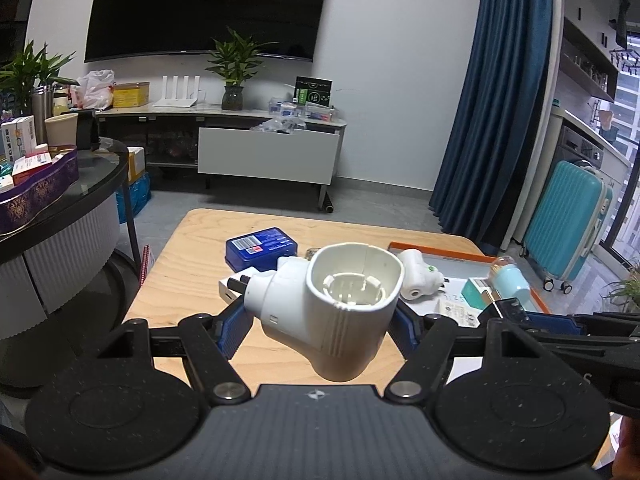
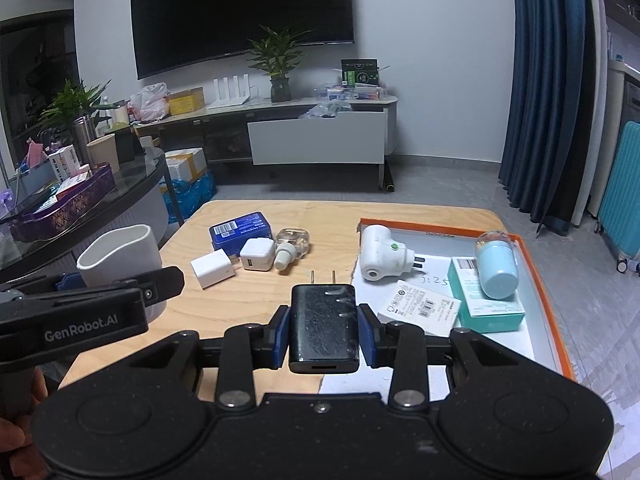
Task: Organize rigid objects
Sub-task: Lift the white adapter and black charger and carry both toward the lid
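Left gripper (image 1: 316,316): fingers clamped on a white plug-in device (image 1: 336,312), held above the wooden tabletop (image 1: 180,280), open socket end facing up. Right gripper (image 2: 324,330): fingers closed tight on a black charger (image 2: 324,326), its two prongs pointing away, at the near edge of the orange-rimmed tray (image 2: 548,300). Blue box (image 2: 241,231), two white adapters (image 2: 232,264) and a clear bottle (image 2: 290,246) sit grouped on the tabletop; a second white plug-in (image 2: 382,254) lies in the tray.

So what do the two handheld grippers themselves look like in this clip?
Both are matte black plastic. The left gripper and the right gripper each have angular linkage arms with silver pivot bolts, two round discs on the body and ribbed blue pads inside the fingers. In the right wrist view, the left gripper's side reads "GenRobot.AI" in white. No cables or sleeves show.
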Motion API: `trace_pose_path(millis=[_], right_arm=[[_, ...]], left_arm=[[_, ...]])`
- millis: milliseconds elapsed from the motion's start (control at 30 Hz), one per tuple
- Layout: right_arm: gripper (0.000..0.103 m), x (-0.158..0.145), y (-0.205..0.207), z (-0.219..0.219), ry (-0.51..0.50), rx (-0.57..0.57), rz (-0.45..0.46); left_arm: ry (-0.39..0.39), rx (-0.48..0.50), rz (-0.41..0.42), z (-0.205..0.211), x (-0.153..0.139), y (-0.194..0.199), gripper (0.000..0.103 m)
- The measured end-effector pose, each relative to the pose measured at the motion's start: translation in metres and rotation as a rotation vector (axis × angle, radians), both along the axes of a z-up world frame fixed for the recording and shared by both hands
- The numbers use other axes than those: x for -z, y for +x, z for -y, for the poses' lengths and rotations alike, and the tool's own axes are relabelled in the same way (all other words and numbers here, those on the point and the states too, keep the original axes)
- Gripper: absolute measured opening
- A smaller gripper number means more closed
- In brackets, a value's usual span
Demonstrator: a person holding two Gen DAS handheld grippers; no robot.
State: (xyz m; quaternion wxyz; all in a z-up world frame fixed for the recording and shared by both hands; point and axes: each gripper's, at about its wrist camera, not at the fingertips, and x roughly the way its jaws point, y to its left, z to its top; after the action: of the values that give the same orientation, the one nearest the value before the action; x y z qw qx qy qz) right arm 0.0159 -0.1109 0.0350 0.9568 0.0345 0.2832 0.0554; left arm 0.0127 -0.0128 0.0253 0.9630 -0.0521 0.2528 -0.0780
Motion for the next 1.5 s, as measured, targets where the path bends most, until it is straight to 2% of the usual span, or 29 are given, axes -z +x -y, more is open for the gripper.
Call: trace_pose_path(millis=[767,1500], right_arm=[[0.043,-0.005,-0.024,0.028,0.023,0.075,0.032],[0.043,-0.004,-0.033,0.054,0.045,0.141,0.041]], left_arm=[[0.0,0.083,0.016,0.027,-0.002,-0.012,0.072],[0.032,0.174,0.02,0.057,-0.001,-0.015,0.072]])
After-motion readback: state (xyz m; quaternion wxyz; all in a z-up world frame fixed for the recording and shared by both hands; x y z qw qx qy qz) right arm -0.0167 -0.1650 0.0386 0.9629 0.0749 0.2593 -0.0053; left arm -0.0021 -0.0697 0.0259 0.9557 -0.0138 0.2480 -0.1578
